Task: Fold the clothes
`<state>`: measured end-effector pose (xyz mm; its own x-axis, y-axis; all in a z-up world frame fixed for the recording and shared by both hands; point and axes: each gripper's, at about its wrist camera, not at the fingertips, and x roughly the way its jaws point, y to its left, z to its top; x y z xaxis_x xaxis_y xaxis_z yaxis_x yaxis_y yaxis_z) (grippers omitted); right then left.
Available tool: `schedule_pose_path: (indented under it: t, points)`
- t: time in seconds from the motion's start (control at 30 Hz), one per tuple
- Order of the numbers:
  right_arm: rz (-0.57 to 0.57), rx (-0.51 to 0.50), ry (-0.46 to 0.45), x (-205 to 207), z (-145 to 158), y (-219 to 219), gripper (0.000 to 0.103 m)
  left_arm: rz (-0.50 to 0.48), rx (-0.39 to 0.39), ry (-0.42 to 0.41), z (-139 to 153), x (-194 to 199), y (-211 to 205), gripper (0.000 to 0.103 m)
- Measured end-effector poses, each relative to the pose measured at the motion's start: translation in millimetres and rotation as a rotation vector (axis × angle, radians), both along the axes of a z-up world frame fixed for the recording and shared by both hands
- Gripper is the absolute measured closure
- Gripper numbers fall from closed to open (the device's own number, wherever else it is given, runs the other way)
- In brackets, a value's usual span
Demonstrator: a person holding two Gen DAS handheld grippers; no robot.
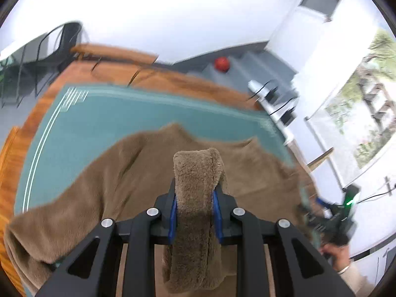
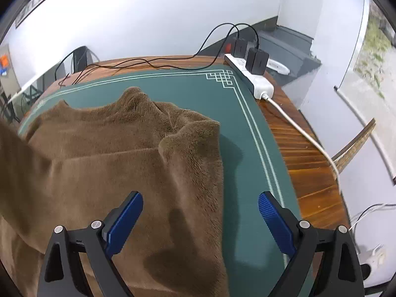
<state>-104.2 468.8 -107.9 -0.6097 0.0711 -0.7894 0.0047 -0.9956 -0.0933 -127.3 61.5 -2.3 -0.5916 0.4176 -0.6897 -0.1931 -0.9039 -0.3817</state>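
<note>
A brown fleece garment [image 2: 118,153] lies spread on a green mat [image 2: 198,91]. In the left wrist view my left gripper [image 1: 194,199] is shut on a thick fold of the brown fleece garment [image 1: 195,173], and the fold stands up between the blue pads above the rest of the cloth. The right gripper [image 2: 200,204] hangs open over the garment's right edge, with its left pad [image 2: 128,212] above the fleece and its right pad [image 2: 269,210] above the mat. At the right edge of the left wrist view the other gripper [image 1: 334,217] shows, blurred, in a hand.
The mat [image 1: 99,123] covers a wooden table [image 2: 304,158]. A white power strip [image 2: 250,74] with black plugs and cables lies along the table's far right edge. A white cord [image 2: 302,133] runs across the wood. A chair [image 1: 49,49] stands beyond the far left corner.
</note>
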Motion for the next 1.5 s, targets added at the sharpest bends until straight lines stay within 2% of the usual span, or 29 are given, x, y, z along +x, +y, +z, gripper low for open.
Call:
schedule_pose_path:
  t: [0.1, 0.27, 0.37, 0.4, 0.43, 0.47, 0.5, 0.6, 0.67, 0.8, 0.9, 0.93, 0.97, 1.0, 1.03, 1.07, 1.1, 1.2, 1.3, 1.4, 1.5]
  points:
    - [0.002, 0.025, -0.029, -4, -5, 6, 0.007, -0.017, 0.011, 0.031, 15, 2, 9, 0.077]
    - [0.007, -0.108, -0.031, -33, 2, 14, 0.007, -0.008, 0.019, 0.001, 11, -1, 13, 0.077]
    - [0.016, -0.135, -0.065, -58, -5, 9, 0.007, 0.017, 0.036, -0.033, 2, -8, 9, 0.077]
    - [0.016, -0.135, -0.083, -65, -9, 8, 0.019, 0.024, 0.042, -0.035, 0, -8, 7, 0.077]
    - [0.015, -0.135, -0.101, -72, -13, 8, 0.059, 0.029, 0.048, -0.035, 0, -9, 5, 0.077]
    - [0.008, -0.14, -0.12, -77, -16, 9, 0.08, 0.033, 0.054, -0.026, 1, -8, 3, 0.077]
    - [-0.007, -0.138, -0.129, -79, -17, 12, 0.085, 0.036, 0.058, -0.01, 4, -8, 0, 0.077]
    - [-0.052, -0.078, -0.109, -78, -16, 22, 0.085, 0.047, 0.069, 0.023, 7, -8, -7, 0.076]
    - [-0.074, -0.035, -0.102, -77, -17, 27, 0.085, 0.052, 0.064, -0.003, -5, -16, -9, 0.076]
    - [-0.087, -0.003, -0.117, -81, -25, 28, 0.085, 0.107, -0.09, -0.118, -64, -44, -8, 0.074]
    - [-0.086, -0.008, -0.116, -80, -26, 25, 0.084, 0.14, -0.167, -0.22, -108, -62, -14, 0.071]
    - [-0.084, -0.017, -0.116, -80, -25, 26, 0.08, 0.146, -0.191, -0.237, -116, -64, -15, 0.071]
    - [-0.081, -0.03, -0.118, -79, -23, 27, 0.077, 0.147, -0.216, -0.231, -119, -64, -14, 0.069]
    - [-0.079, -0.039, -0.119, -77, -21, 28, 0.064, 0.15, -0.246, -0.216, -117, -63, -13, 0.064]
    - [-0.08, -0.043, -0.115, -75, -18, 30, 0.039, 0.153, -0.277, -0.202, -115, -61, -12, 0.06]
    - [-0.083, -0.047, -0.096, -70, -12, 31, 0.028, 0.157, -0.308, -0.186, -113, -60, -11, 0.053]
    - [-0.083, -0.057, -0.066, -63, -5, 31, 0.023, 0.165, -0.338, -0.168, -110, -58, -10, 0.047]
    - [-0.035, -0.073, 0.004, -37, 19, 18, 0.023, 0.187, -0.345, -0.138, -99, -52, -11, 0.044]
    - [0.094, -0.108, 0.025, -10, 32, -14, 0.023, 0.156, -0.331, -0.089, -88, -39, -3, 0.042]
    - [0.207, -0.097, -0.045, 9, 19, -50, 0.023, 0.064, -0.333, -0.058, -87, -26, 15, 0.031]
    - [0.221, -0.08, -0.142, 18, -9, -66, 0.023, 0.033, -0.396, -0.093, -104, -27, 26, 0.031]
